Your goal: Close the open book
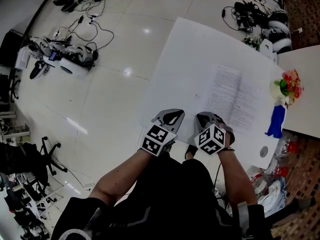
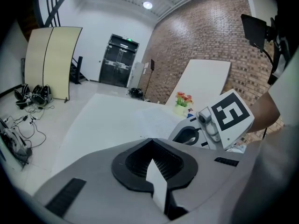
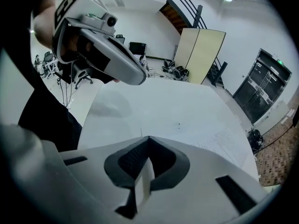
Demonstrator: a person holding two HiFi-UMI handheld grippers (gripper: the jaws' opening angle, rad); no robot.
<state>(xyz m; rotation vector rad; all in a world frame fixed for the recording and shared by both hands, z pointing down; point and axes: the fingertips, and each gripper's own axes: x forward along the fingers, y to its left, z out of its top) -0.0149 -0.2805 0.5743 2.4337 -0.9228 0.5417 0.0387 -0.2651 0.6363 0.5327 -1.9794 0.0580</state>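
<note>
Glossy floor (image 1: pixel 110 84) tiles surround a long white bench (image 1: pixel 190 49), with cables and gear scattered on the floor off to the side. On the bench the book (image 1: pixel 232 99) lies fully open and flat, both printed pages facing up, toward the right half of the surface; a small pot of flowers (image 1: pixel 288 84) stands just past its far side. The left tool (image 1: pixel 175 114) and right tool (image 1: pixel 203 117) sit side by side at the near edge of the bench. The right one is just short of the book's nearest corner and the left one is over bare surface, well clear of the pages. Each gripper view shows its jaws brought fully together with nothing between them, and bare bench beyond the tips. Task status: not started as far as the book is concerned; no page or cover is lifted or touched. Remaining work, as judged from this layout: bring a tool to one outer edge of the book, raise that half, and fold it over onto the other until the cover lies flat.
</note>
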